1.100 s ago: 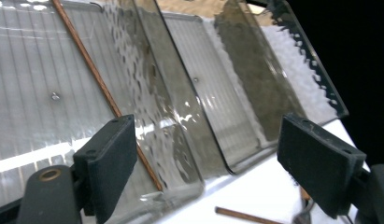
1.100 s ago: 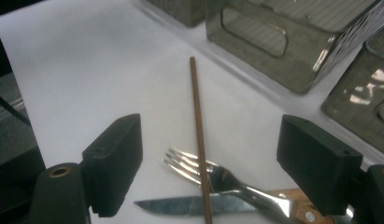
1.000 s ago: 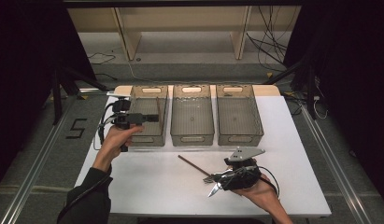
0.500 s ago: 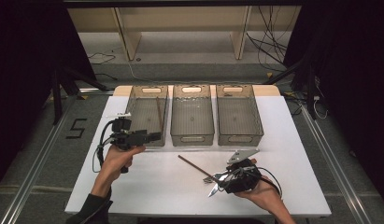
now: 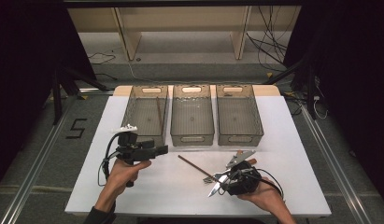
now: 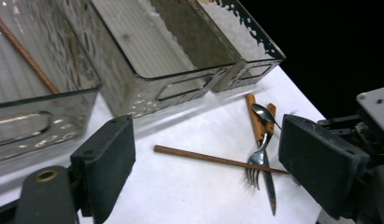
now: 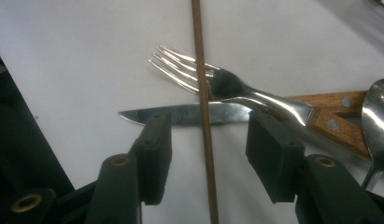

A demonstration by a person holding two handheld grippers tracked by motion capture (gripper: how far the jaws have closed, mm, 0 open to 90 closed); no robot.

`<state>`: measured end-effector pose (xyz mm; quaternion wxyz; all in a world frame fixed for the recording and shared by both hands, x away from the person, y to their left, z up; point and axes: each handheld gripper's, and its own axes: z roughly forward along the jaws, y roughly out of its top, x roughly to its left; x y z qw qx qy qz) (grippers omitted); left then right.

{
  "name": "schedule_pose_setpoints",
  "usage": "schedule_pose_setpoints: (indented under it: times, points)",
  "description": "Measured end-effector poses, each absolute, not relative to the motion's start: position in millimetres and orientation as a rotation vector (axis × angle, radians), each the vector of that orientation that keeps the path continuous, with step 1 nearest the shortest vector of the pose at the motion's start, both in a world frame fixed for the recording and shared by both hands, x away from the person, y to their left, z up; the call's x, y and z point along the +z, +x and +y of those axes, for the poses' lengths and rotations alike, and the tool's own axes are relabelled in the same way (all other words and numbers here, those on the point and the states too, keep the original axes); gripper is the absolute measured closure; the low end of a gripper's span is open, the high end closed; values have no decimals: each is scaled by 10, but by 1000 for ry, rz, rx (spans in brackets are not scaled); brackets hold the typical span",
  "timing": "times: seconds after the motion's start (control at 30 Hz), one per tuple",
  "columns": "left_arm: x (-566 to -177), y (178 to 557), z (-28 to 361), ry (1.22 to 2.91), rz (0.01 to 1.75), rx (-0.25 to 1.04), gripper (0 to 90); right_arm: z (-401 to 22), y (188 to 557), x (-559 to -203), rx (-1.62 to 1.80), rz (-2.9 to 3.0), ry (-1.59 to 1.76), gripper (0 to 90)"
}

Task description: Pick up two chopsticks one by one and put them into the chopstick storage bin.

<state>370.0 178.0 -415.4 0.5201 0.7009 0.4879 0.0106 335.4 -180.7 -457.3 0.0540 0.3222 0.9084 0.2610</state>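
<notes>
Up at twelve o'clock on the white table, three clear plastic bins are sitting side by side. The left bin is holding one thin brown stick; the middle bin and the right bin are looking bare.

Down at five o'clock, a second thin brown wooden stick is lying across a shiny metal fork and a wooden-handled knife. The right gripper is closing its jaws around this stick, not pressing it yet. That close view is also showing a shiny spoon.

The left gripper is hanging wide open, holding nothing. White table is lying free along the six o'clock edge.
</notes>
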Motion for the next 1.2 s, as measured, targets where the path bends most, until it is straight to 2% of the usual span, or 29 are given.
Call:
schedule_pose_setpoints:
  times: [0.83,1.2]
  points:
    - [-4237,3549,1663,1683,1166,25,171,-1721,3322,-4705,648,2788,943,730]
    - [-4269,3551,1620,1697,1163,19,171,-1657,3292,-4711,604,2769,919,854]
